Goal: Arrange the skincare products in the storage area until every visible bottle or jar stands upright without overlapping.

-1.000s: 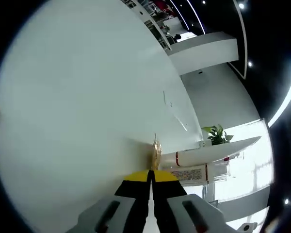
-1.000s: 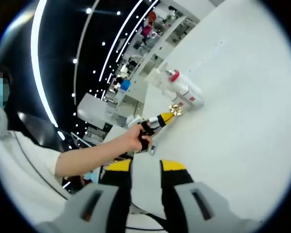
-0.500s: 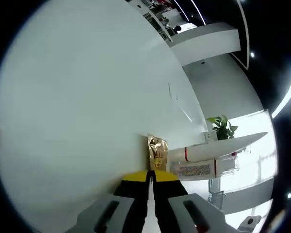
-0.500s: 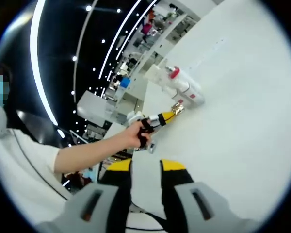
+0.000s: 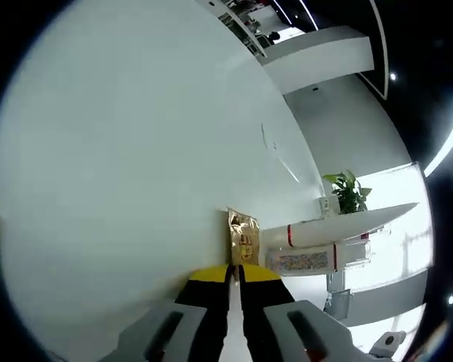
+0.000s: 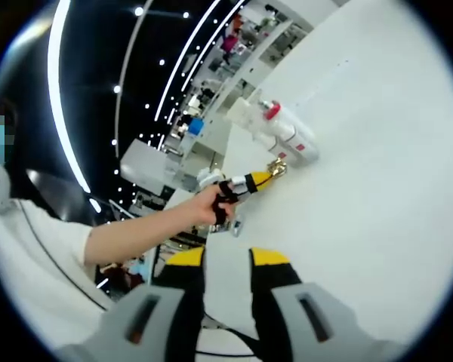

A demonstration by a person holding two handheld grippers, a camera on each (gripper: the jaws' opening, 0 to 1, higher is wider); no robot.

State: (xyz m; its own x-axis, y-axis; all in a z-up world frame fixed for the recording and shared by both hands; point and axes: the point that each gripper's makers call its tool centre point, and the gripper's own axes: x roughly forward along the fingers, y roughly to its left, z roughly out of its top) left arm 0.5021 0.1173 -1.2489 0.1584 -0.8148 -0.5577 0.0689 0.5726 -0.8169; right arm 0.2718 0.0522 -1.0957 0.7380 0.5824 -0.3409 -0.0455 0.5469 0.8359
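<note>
White bench [image 5: 121, 151] spread wide under both views, with dark ceiling and light strips beyond. Left claw [image 5: 235, 265] had its yellow-tipped jaws pressed together on the edge of a small gold sachet [image 5: 242, 235], which lay just beside a white tube [image 5: 306, 260] with a red band. From the right gripper view, a hand [image 6: 214, 205] held that claw near the white bottle [image 6: 285, 136]. Right claw [image 6: 226, 258] hovered with jaws apart, holding nothing.
</note>
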